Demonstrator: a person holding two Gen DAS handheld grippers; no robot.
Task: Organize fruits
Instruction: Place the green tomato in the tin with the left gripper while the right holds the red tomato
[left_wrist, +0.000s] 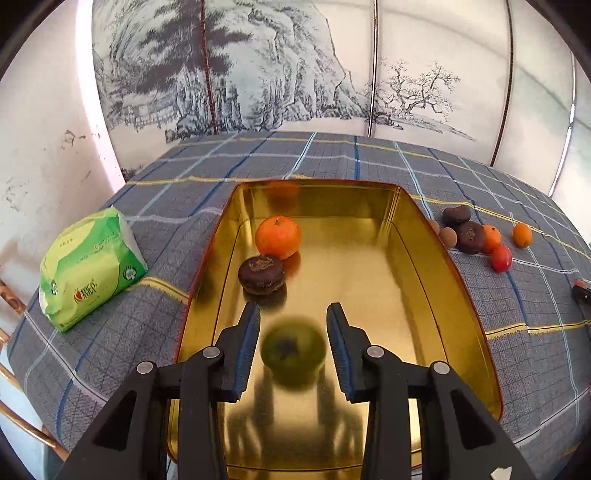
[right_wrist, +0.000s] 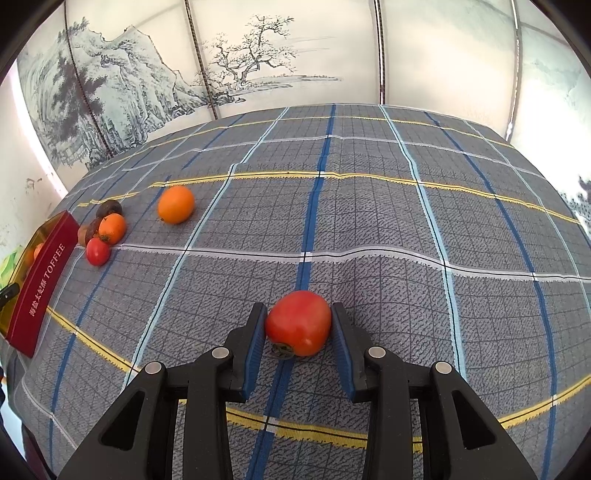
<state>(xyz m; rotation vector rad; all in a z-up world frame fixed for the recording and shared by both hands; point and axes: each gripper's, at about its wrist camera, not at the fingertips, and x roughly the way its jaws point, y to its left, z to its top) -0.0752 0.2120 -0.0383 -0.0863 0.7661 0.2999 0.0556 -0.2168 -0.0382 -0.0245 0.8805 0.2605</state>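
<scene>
Right wrist view: red tomato pinched between right gripper fingers, stem at 7 o'clock; toffee tin at 9 o'clock; left gripper fingers near-closed, green fruit blurred between them, contact unclear.

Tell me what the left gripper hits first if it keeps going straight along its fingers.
Probably the blurred green fruit between the left gripper fingers, with a gap showing each side, then the gold floor of the tin. The dark round fruit sits farther ahead and left; depth is uncertain.
</scene>
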